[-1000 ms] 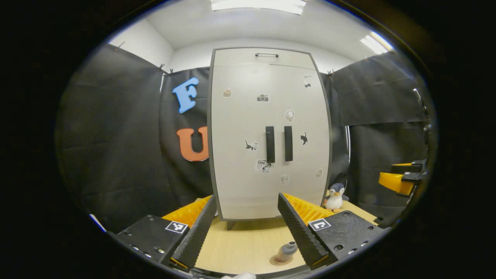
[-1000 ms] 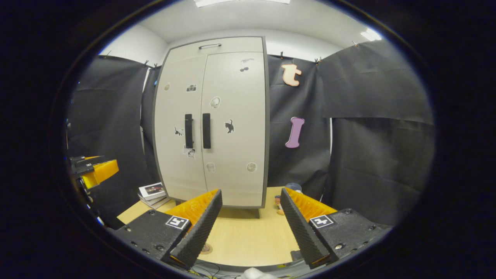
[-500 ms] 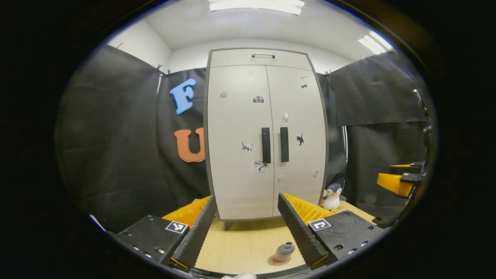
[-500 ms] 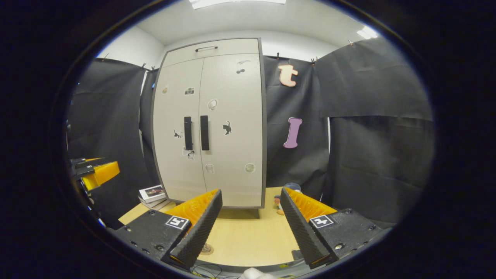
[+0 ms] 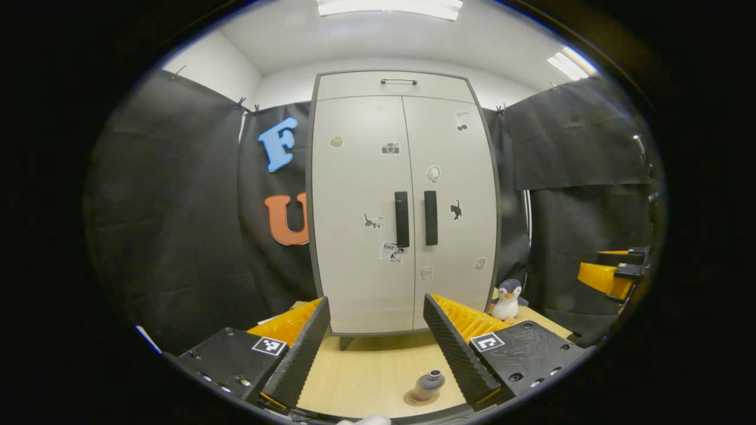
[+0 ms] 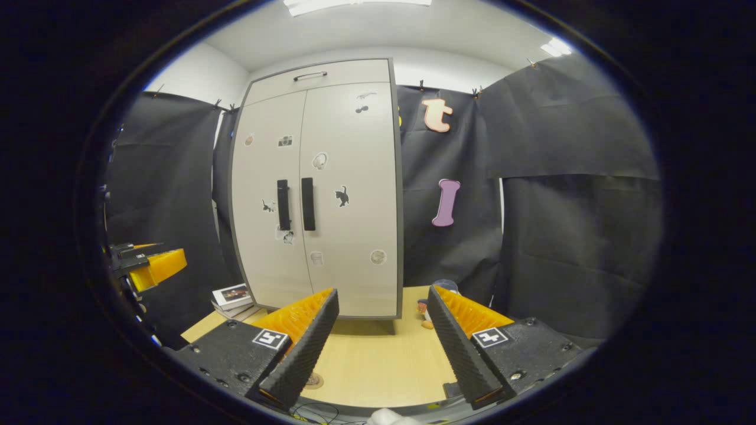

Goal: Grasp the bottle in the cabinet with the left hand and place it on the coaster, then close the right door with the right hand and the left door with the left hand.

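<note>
The pale grey cabinet (image 5: 401, 200) stands at the back of the wooden table, both doors shut, two dark handles (image 5: 416, 218) side by side. A small grey bottle (image 5: 427, 385) stands upright on a round brown coaster (image 5: 420, 398) on the table, just left of my left gripper's right finger. My left gripper (image 5: 378, 354) is open and holds nothing. In the right gripper view the cabinet (image 6: 319, 189) sits left of centre with its doors closed. My right gripper (image 6: 381, 348) is open and bare, and the coaster's edge (image 6: 313, 381) peeks out beside its left finger.
A toy penguin (image 5: 507, 300) stands right of the cabinet. A stack of books (image 6: 233, 297) lies left of the cabinet in the right gripper view. The other gripper shows at the far right (image 5: 614, 274) and far left (image 6: 147, 265). Light wooden tabletop (image 6: 378, 360) stretches before the cabinet.
Both views have drawn back from the cabinet, which looks smaller and shifted left. The bottle and coaster sit a little lower in the left gripper view. Both grippers stay open.
</note>
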